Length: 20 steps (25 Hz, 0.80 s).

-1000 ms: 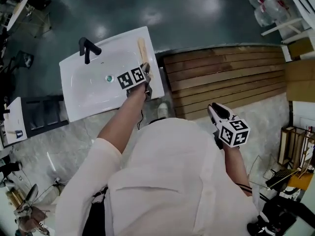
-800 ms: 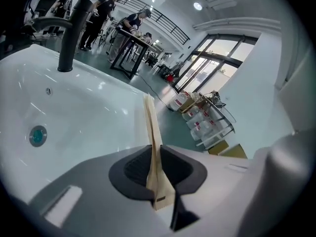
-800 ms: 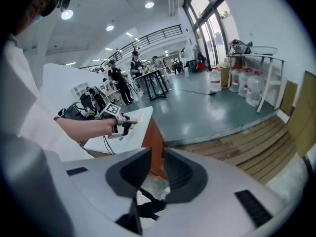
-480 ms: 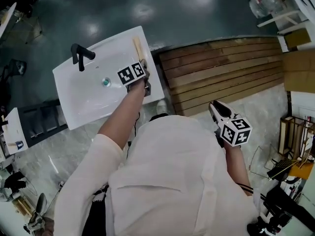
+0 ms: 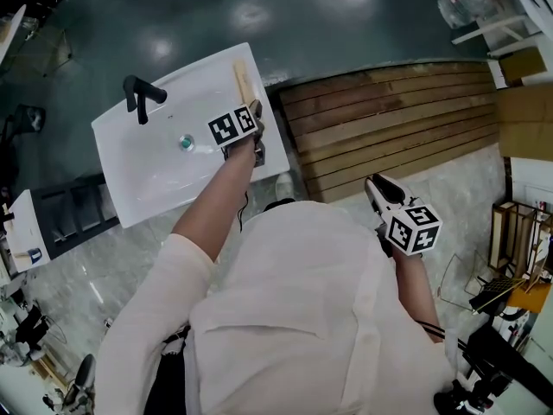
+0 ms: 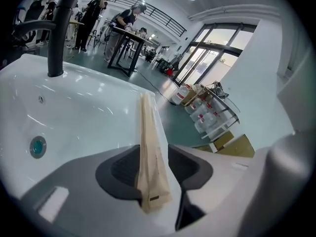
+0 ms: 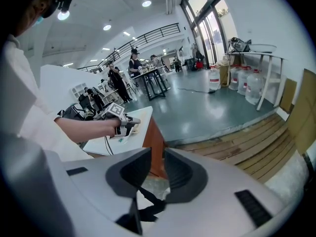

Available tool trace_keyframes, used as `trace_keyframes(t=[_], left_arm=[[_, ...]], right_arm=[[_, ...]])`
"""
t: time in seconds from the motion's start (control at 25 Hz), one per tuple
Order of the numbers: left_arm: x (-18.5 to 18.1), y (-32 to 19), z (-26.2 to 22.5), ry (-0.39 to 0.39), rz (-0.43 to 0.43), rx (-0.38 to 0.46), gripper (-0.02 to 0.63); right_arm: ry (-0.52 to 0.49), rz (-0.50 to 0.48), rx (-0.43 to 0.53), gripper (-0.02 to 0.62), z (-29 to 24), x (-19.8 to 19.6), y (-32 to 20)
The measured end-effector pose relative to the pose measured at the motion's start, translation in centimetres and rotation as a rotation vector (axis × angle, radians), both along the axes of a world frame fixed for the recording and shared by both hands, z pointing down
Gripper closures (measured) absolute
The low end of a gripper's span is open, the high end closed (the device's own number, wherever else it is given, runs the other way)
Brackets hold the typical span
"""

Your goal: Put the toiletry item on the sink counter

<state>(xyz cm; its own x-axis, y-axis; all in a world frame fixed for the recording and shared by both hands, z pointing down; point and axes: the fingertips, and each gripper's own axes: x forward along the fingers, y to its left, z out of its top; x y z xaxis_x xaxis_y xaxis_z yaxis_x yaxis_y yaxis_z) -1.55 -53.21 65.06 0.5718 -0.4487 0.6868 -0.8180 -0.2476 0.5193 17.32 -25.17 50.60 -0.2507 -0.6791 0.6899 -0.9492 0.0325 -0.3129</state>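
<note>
The left gripper (image 5: 257, 113) reaches over the right rim of the white sink bench (image 5: 143, 184), pointing down at a slant, its marker cube facing up. Its jaws have just been opening and now stand spread, with the toiletry item (image 6: 148, 137), a long flat beige packet, between them; a gap shows on either side of the packet, so the pads do not press it. The packet lies lengthwise along the flat right edge of the sink bench, beside the basin, its near end between the jaws and its far end pointing toward the back corner. The black faucet (image 5: 138, 95) stands at the far side of the basin, and the round drain (image 5: 186, 143) sits in the basin just left of the gripper. The right gripper (image 5: 378, 188) hangs well apart, off to the right above the pale floor near the wooden slat platform (image 5: 397, 119), its jaws a little parted with nothing between them.
</note>
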Motion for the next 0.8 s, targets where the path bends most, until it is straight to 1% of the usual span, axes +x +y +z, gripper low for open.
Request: trace_keyframes(t=[0.12,0.32,0.56,0.8], left_arm=[[0.0,0.1,0.0,-0.01,0.012,0.001,0.428],[-0.6,0.4,0.0,-0.019,0.014,-0.01,0.41],[-1.5,0.8,-0.2,-0.031,0.007,-0.007,0.403],[-2.4,2.1,-1.8,-0.039,0.0,0.031,0.401]], right_arm=[[-0.002,-0.004,0.006,0.528,-0.1,-0.1,-0.1],[-0.003,-0.011,0.01,0.528,-0.2,-0.2,-0.2],[-0.005,-0.033,0.02,0.528,-0.3,-0.5,-0.1],[-0.019,-0.068,0.037,0.528,-0.3,-0.7,0.3]])
